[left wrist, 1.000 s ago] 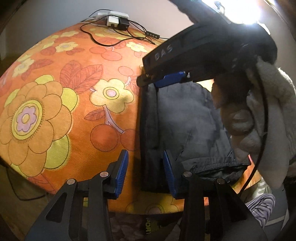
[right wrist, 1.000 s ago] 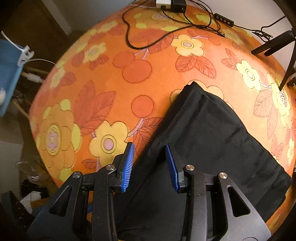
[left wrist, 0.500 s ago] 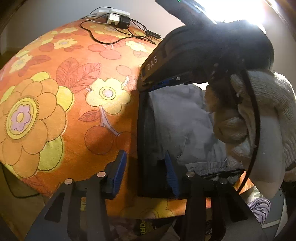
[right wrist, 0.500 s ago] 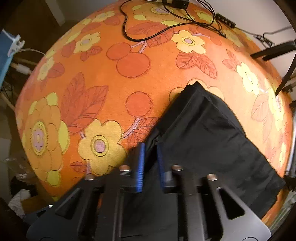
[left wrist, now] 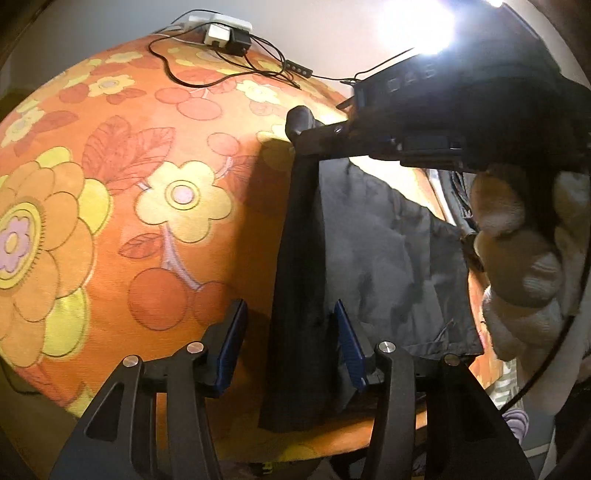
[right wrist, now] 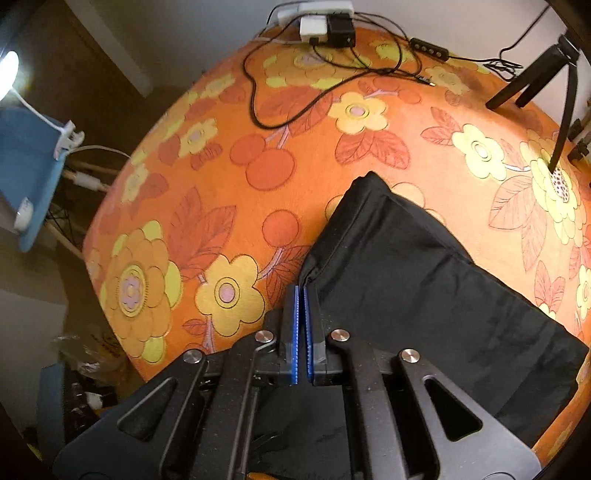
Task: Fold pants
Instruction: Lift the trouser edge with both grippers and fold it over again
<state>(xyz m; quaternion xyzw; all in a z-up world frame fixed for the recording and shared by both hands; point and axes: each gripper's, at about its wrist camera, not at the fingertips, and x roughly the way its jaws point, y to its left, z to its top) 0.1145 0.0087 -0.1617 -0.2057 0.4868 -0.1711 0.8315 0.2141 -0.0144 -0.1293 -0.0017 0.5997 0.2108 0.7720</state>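
Since a second ago, our right gripper (right wrist: 300, 325) has snapped its blue pads together on the edge of the pants (right wrist: 424, 288) and has begun to lift it, so that in the left wrist view the dark cloth now hangs in a taut strip from the raised tool down to the table. Before, those jaws stood apart above the flat cloth; now they are clenched on a pinch of the hem, with only a thin seam of fabric visible between them.

Our left gripper (left wrist: 288, 347) has just been opening a little wider. Its pads stand on either side of the hanging strip of cloth without pressing on it, so it is released for now.

The pants lie toward the right side of the orange flowered tablecloth (right wrist: 258, 184), already doubled into a broad dark panel, with one corner pointing to the far end where the cables (right wrist: 295, 92) and power strip (right wrist: 314, 11) sit.

We judge that a fold is starting: one edge is gripped and rising, and the left side looks set to take its own hold before we carry the cloth over.
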